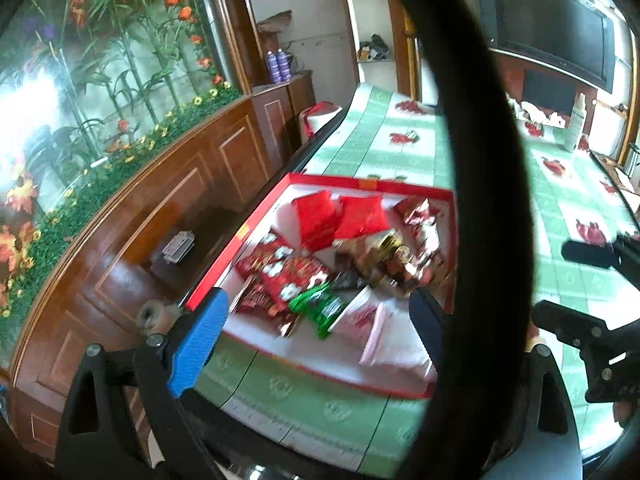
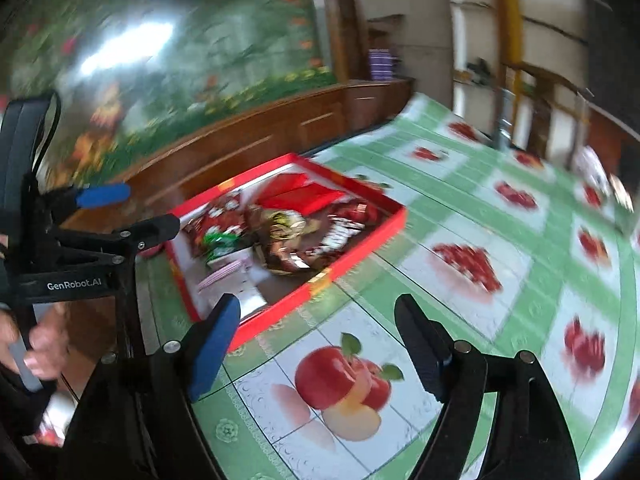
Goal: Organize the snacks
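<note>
Red box [image 1: 362, 182] sits on the table [image 2: 520, 280] with snacks [image 1: 320, 276] piled inside; none seen outside, so much looks done; left gripper [image 1: 316, 320] and right gripper [image 2: 316, 348] are held wide, holding nothing.

A thick black cable [image 1: 480, 200] crosses the left wrist view's centre, hiding part of the red box [image 1: 248, 236]. The right wrist view is motion-blurred; its snack packets [image 2: 288, 236] are unreadable.

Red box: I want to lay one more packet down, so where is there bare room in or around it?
The red box is bare white along its near edge, beside the pink packet. Its middle is piled with snacks. The tablecloth right of it lies open.
</note>
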The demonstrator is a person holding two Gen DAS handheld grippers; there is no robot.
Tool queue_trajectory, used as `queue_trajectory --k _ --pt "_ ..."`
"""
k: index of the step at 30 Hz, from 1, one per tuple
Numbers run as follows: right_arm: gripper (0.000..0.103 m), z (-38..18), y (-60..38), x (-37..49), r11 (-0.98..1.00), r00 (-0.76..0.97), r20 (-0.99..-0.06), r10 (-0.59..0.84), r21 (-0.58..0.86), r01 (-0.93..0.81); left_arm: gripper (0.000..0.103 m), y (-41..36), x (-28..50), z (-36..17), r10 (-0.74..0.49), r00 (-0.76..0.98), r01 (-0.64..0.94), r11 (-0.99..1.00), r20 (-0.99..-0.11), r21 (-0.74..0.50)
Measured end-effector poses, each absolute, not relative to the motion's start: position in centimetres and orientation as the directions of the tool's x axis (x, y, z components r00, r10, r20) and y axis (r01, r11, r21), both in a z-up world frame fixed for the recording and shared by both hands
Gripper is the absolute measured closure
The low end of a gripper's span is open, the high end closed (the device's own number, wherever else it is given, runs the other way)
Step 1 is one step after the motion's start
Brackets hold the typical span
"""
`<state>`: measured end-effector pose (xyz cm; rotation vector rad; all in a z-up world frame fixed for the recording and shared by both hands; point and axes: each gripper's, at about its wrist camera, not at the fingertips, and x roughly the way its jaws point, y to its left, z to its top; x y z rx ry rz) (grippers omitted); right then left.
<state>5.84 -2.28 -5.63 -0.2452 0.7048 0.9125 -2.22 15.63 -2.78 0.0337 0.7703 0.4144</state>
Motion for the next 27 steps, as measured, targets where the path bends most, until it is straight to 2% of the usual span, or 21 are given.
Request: queue_trajectory --k 6,13,17,27 --pt "0.023 -6.0 0.7 5.1 0.483 0.350 -0.665 0.660 0.018 -0.875 0.009 15.7 -4.3 -3.4 0.427 0.614 -0.365 0.900 -0.664 0.241" --pt "0.023 -6.2 2.4 4.3 0.416 0.323 -0.677 0.661 -0.028 -0.909 0.008 15.7 -6.0 -3.6 0.439 0.610 -0.366 0.895 -0.660 0.256" --pt "0.023 -6.1 3.2 4.0 0.382 0.316 -0.684 0.658 -0.058 -0.922 0.008 15.9 -6.8 -3.6 0.399 0.618 -0.354 0.910 -0.678 0.213" --pt "0.023 -6.2 5.3 2.8 0.304 0.307 -0.701 0.644 -0.134 -0.943 0.008 16.3 -7.6 -3.5 0.393 0.620 -0.356 0.912 -0.679 0.203"
